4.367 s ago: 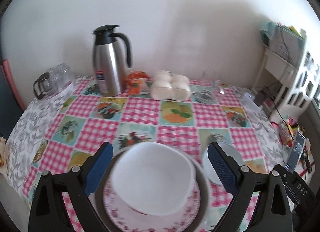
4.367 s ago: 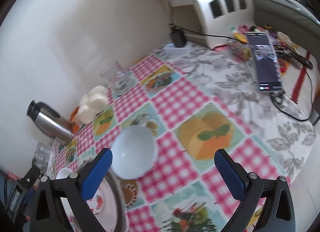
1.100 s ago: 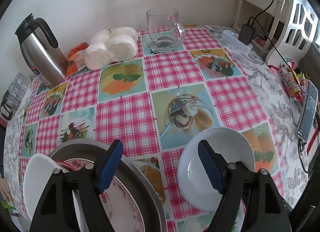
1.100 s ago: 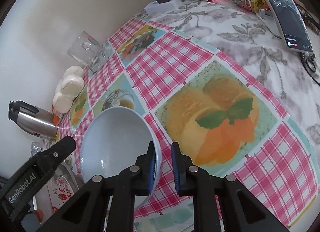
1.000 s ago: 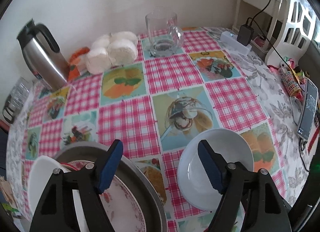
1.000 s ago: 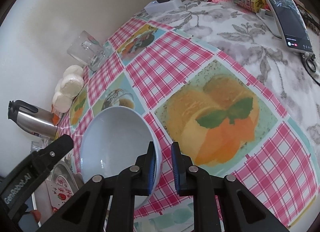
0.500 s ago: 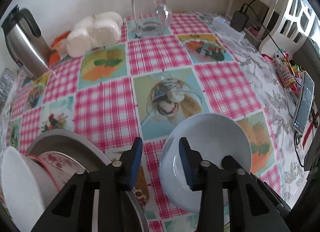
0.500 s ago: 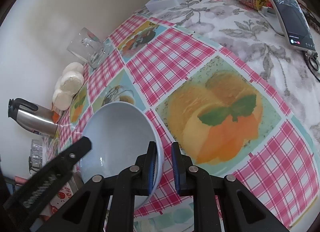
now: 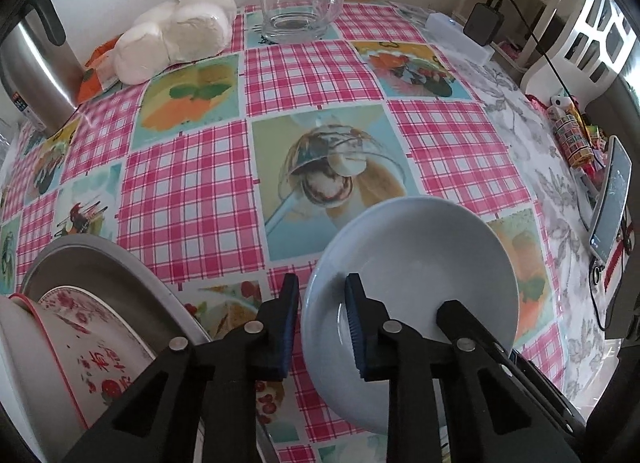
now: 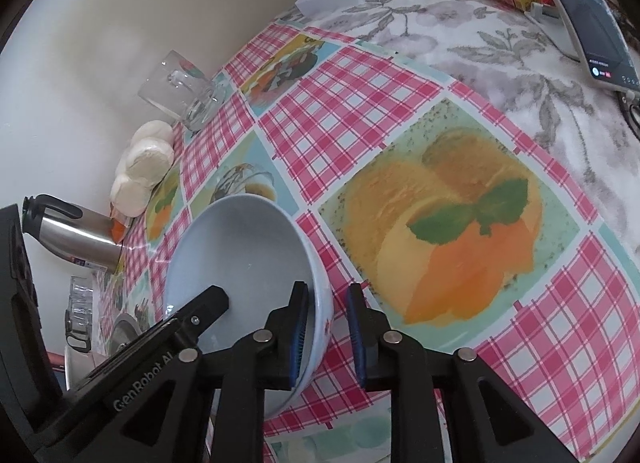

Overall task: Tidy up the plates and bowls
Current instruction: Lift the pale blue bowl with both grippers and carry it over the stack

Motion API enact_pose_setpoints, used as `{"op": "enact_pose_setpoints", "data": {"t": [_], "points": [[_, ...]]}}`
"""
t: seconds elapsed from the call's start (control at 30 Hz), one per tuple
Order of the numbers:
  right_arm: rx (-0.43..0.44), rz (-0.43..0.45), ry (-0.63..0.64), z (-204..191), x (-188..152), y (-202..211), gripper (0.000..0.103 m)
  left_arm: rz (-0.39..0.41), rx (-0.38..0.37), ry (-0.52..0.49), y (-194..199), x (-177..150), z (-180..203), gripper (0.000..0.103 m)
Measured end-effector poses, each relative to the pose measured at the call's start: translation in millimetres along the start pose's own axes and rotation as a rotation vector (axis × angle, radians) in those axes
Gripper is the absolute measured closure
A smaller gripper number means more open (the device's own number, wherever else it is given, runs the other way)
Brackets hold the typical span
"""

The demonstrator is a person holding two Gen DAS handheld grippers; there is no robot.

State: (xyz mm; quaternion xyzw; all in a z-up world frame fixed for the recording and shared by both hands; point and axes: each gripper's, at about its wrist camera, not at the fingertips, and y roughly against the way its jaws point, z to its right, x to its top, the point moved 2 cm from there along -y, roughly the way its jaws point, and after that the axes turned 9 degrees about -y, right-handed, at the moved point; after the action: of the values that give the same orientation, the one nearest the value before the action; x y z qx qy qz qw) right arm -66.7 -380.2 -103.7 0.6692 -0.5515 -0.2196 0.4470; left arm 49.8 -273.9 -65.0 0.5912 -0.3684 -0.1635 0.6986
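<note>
Pale blue bowl [image 9: 420, 263] tilted above the checked surface [image 9: 192, 199], pinched at opposite rims: left gripper [image 9: 322, 327] fingers nearly closed on one, right gripper [image 10: 326, 333] likewise.

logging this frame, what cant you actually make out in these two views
- Whether the left gripper truly pinches the pale bowl: a slit of cloth shows by its outer finger.
- The bowl's underside, left view: hidden by the bowl itself.
- Stack in the metal tray, left view: cut off by the frame edge and gripper.
- Phone screen text, right view: too small.
- Kettle label, left view: too small.
</note>
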Motion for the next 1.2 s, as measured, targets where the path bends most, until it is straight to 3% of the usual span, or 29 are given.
{"op": "enact_pose_setpoints", "data": {"t": [0.53,0.87,1.2], "points": [[-0.036,0.014,0.038,-10,2,13,0.082,0.012,-0.097,0.048,14,4,-1,0.085],[-0.003,0.080,0.068,-21,6,44,0.082,0.080,-0.093,0.024,45,14,2,0.085],[0.058,0.179,0.104,-45,7,89,0.082,0.201,-0.082,0.006,101,23,4,0.085]]}}
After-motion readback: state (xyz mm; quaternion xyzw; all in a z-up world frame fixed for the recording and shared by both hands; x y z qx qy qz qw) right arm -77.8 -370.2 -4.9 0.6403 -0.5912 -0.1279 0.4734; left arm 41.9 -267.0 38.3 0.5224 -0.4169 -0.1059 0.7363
